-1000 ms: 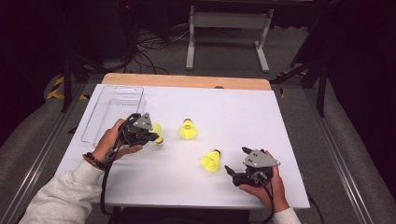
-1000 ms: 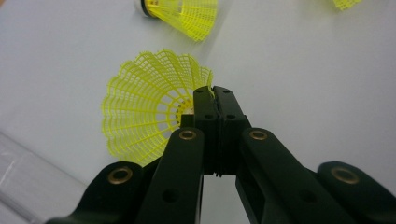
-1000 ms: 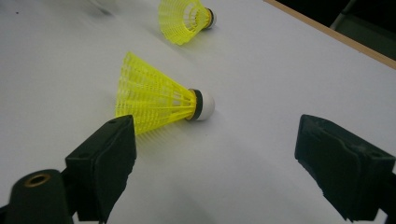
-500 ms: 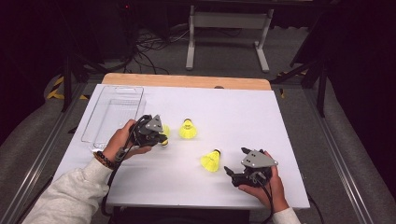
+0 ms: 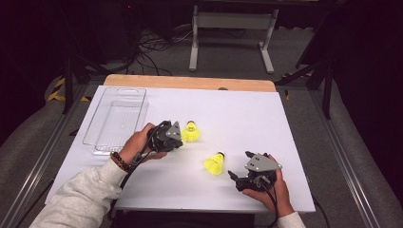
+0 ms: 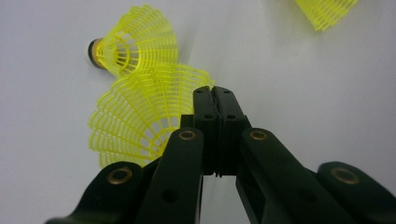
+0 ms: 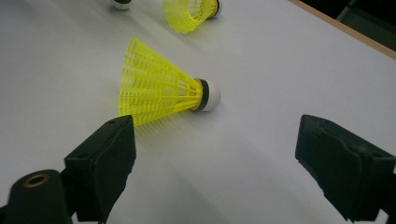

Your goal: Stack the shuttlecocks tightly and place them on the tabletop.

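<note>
Left tool point(image 6: 215, 100) pinching a shuttlecock skirt point(image 6: 140, 116), I think; right tool point(image 7: 215, 163) spread, its shuttlecock point(image 7: 159, 88) just ahead, lying crosswise, cork right.

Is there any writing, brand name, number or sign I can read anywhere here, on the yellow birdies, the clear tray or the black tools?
None: no readable text in any view.
The yellow plastic mesh shuttlecocks carry no print.
The clear plastic tray shows no label.
The black left gripper and black right gripper bear only brass rivets.
The white table is unmarked.
</note>
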Available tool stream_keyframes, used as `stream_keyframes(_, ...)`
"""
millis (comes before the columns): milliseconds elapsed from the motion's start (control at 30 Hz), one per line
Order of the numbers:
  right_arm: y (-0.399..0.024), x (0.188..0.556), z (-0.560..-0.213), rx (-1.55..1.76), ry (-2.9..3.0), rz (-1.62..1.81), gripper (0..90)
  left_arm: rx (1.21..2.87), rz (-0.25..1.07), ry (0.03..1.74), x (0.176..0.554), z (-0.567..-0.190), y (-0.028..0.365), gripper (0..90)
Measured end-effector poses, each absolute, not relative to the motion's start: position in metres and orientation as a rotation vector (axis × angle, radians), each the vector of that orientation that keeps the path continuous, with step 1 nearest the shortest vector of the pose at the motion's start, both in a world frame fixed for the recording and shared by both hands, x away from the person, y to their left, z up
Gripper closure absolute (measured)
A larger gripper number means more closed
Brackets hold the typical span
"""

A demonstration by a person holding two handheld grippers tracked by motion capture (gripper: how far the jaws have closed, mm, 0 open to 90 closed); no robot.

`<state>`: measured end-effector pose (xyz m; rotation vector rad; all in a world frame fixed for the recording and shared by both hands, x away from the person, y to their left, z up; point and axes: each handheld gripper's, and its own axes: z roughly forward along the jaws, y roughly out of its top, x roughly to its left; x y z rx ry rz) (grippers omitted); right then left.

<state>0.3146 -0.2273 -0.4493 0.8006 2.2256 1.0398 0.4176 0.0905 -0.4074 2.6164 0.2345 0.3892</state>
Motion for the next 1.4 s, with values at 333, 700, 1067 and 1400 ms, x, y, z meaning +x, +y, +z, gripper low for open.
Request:
stream_keyframes(333,-0.227,0.315,-0.450,0.800,2.234,1.039,13.1,2.692,0.444,0.239,0.417,-0.403,0.113,90.0)
stream_keyframes(700,-0.224,0.316,-0.452,0.790,2.260,1.018,12.9,2.662,0.400,0.165,0.413,-0.418,0.094,89.0)
stream_keyframes(1067,-0.223,0.315,-0.453,0.788,2.273,1.017,12.6,2.652,0.317,0.149,0.412,-0.433,0.078,88.1)
stream_keyframes(1400,-0.223,0.315,-0.453,0.783,2.275,1.014,12.4,2.635,0.288,0.146,0.412,-0.440,0.072,87.3)
